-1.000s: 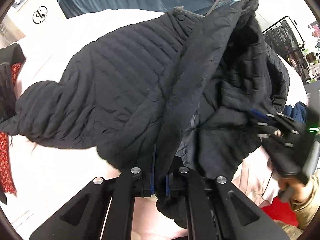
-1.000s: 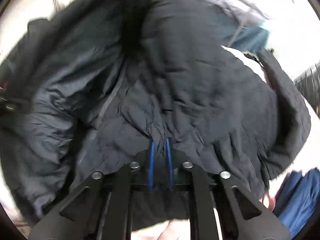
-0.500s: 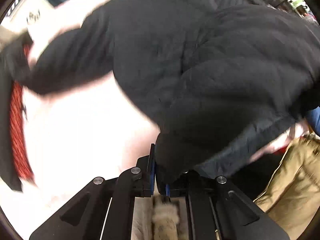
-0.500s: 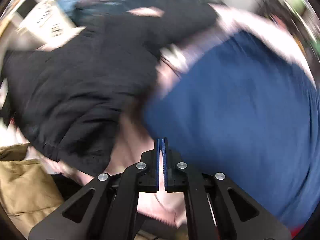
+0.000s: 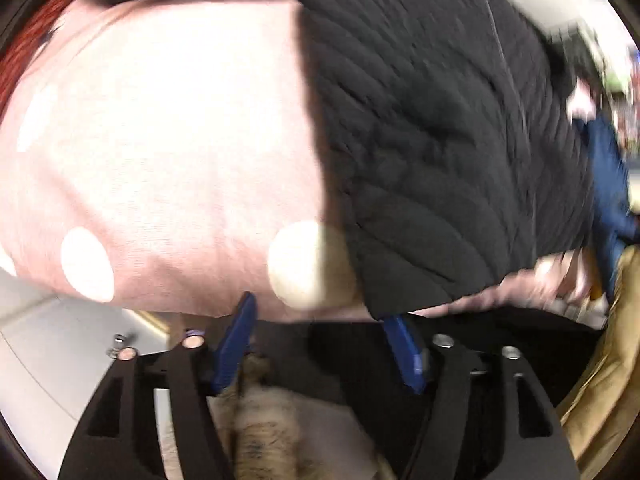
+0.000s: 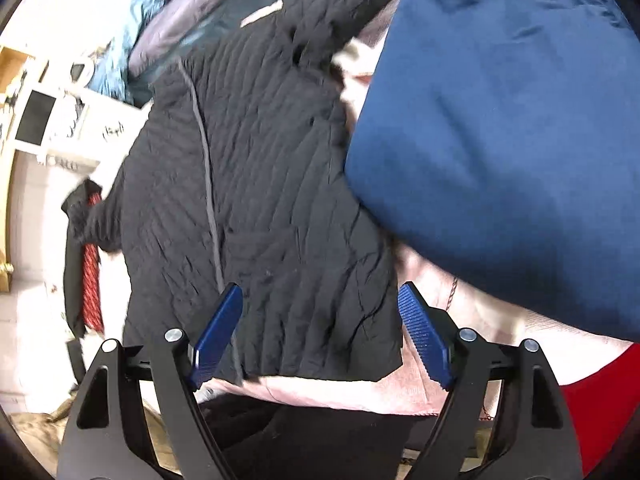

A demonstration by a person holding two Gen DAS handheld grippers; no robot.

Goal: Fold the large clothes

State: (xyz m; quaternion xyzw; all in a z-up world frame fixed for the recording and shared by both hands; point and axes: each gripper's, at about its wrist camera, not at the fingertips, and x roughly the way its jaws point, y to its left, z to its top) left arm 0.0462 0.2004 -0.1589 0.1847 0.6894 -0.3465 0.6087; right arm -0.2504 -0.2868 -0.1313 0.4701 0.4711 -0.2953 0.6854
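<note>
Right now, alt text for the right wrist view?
Right gripper hangs open over the hem of a black quilted jacket spread on a pink sheet, nothing between its blue pads. A navy garment lies to the right of the jacket.

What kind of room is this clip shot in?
Probably a bedroom: the black quilted jacket lies on a pink polka-dot bedspread, with a navy garment beside it and white furniture behind.

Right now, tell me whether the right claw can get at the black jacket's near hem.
Probably yes. The right claw has just been opening, its jaws wide apart with nothing between them, and the black jacket's near hem lies flat and uncovered just ahead. The blue garment sits off to the side.
</note>
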